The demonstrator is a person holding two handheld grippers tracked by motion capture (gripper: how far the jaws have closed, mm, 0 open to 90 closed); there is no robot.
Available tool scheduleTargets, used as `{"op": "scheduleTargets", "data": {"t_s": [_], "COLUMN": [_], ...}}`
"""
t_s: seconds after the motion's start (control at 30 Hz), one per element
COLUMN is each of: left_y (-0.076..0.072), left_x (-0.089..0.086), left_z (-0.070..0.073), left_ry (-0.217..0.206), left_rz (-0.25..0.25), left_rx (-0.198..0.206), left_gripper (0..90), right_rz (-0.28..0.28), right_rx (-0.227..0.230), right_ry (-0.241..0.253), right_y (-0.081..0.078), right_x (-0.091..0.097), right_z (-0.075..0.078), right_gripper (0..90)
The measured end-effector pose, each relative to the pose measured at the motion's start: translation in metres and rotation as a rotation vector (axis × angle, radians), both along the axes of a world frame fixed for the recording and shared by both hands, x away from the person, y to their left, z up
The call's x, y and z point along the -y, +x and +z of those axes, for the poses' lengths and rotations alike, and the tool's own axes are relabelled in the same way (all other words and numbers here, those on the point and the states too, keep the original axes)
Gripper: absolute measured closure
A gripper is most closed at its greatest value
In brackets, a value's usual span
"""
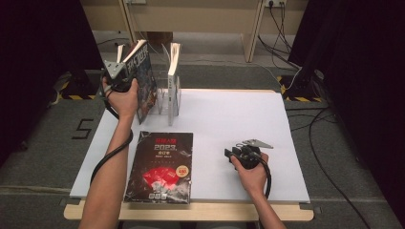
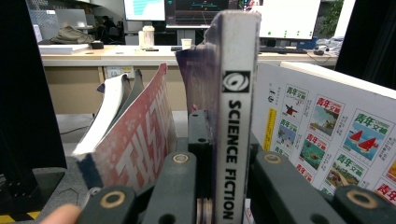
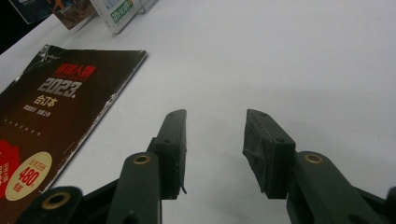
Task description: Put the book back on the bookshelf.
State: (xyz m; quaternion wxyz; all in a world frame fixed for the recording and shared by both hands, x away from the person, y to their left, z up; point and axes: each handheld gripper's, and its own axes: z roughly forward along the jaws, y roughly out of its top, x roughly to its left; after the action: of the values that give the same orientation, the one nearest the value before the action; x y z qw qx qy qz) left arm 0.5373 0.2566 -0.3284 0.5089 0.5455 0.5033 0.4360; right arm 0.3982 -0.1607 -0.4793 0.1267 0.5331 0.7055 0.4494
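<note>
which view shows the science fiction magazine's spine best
The left gripper view: the magazine stands upright between that hand-held gripper's jaws, spine lettering readable. The high view shows its dark cover small, at the clear rack.

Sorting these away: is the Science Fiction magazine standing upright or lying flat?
Upright: the Science Fiction magazine stands spine-on, clamped in the left hand-held gripper.

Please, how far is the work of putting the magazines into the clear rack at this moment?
Looks done: one magazine already stands upright in the clear rack. In hand: the left hand-held gripper is shut on the spine of the Science Fiction magazine, held upright at the rack. Left: the dark 2023 magazine lies flat on the white table, untouched; the right hand-held gripper rests open beside it.
</note>
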Motion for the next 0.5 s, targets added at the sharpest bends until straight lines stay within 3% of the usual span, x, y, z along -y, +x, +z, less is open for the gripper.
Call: {"op": "scheduleTargets", "data": {"t_s": [0.27, 0.5], "left_y": [0.01, 0.014], "left_x": [0.001, 0.004], "left_z": [0.001, -0.008], "left_ry": [0.012, 0.036], "left_rz": [0.021, 0.046], "left_rx": [0.009, 0.02], "left_gripper": [82.2, 82.0], "right_rz": [0.004, 0.007], "right_rx": [0.004, 0.003], "right_ry": [-0.006, -0.004], "right_y": [0.0, 0.0], "right_x": [0.0, 0.0], "right_z": [0.0, 0.0], "right_gripper": [59.5, 59.5]}}
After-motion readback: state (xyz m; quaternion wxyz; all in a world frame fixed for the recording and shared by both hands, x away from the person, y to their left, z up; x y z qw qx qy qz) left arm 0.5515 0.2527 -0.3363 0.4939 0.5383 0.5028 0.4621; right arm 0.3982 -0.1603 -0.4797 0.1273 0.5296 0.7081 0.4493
